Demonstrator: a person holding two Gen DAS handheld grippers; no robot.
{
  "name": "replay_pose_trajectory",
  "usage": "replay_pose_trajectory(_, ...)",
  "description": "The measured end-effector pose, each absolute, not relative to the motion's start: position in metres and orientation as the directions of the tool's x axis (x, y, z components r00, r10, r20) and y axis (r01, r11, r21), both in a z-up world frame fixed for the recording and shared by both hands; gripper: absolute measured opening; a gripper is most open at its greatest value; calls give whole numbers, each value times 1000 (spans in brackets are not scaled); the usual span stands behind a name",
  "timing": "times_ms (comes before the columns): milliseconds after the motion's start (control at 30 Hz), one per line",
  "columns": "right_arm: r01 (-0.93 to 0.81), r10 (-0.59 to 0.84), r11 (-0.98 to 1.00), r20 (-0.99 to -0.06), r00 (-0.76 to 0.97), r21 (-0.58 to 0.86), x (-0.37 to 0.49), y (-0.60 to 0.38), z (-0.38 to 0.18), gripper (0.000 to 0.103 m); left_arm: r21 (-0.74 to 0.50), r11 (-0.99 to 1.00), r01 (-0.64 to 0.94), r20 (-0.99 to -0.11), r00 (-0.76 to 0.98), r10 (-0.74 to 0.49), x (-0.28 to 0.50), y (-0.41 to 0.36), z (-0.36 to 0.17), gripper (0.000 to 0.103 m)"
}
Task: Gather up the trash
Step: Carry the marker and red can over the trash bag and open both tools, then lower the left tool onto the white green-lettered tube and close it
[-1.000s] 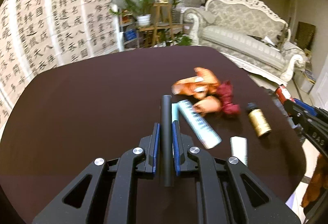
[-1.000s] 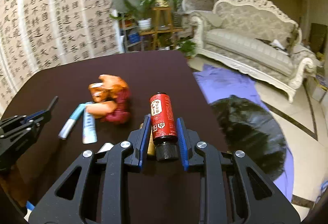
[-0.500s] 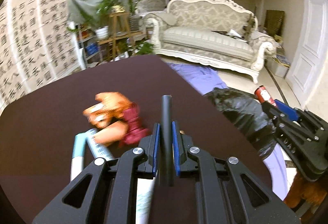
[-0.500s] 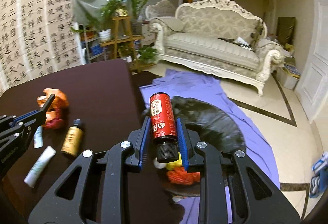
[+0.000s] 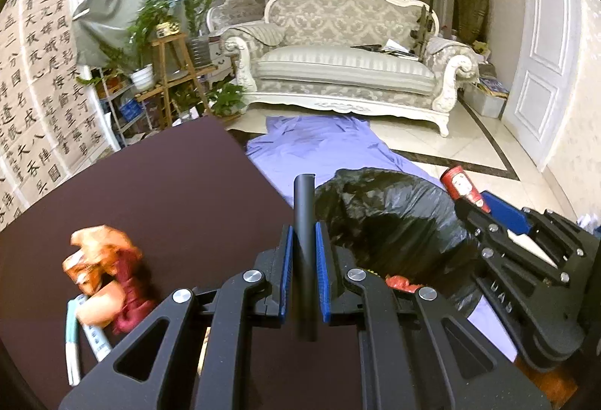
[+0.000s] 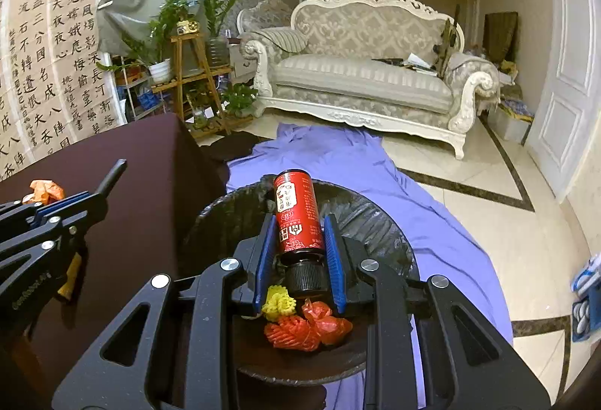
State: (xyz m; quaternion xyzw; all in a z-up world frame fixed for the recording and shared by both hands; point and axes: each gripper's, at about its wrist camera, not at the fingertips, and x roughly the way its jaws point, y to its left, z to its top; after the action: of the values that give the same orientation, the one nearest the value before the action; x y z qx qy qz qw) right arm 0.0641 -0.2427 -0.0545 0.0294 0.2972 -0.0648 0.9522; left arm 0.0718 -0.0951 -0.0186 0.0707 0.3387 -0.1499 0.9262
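- Wrappers [image 5: 105,271]: an orange and dark red heap lies at the near left of the tabletop [image 5: 169,184], with a tube [image 5: 95,338] touching its near side. A second ago this heap sat ahead of the left gripper; it now sits far to its left. These items are judged still to be collected.
- Left gripper [image 5: 305,248]: fingers clenched on a black stick [image 5: 304,222], as one second ago. The view has swung from the tabletop to the bin [image 5: 390,218] on the floor. The stick tip now stands over the near bin rim, so release is judged to be near.
- Right gripper [image 6: 298,244]: fingers clenched on a red bottle [image 6: 296,214], cap towards the camera. The bottle has moved from over the tabletop to over the bin opening.
- Bin contents [image 6: 308,327]: red and yellow scraps show in the right view.
- Hidden: the gripper body covers most of the bin interior. The small gold bottle seen earlier is out of view. The bottle label is too small to read.
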Motion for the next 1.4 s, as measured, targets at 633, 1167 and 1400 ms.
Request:
replay_pose_trajectory(633, 199, -119, 978, -607, 786, 66, 88, -271, -70, 39, 83, 917, 391, -684, 691, -233, 105, -139, -43, 46)
replay_pose_trajectory(1167, 185, -114, 981, -610, 784, 53, 63, -251, -62, 52, 67, 961, 268, -665, 730, -157, 79, -88, -17, 64)
replay_pose_trajectory(1400, 143, -78, 988, -619, 781, 56, 40, -228, -61, 52, 72, 977, 200, -658, 746, -105, 46, -48, -11, 64)
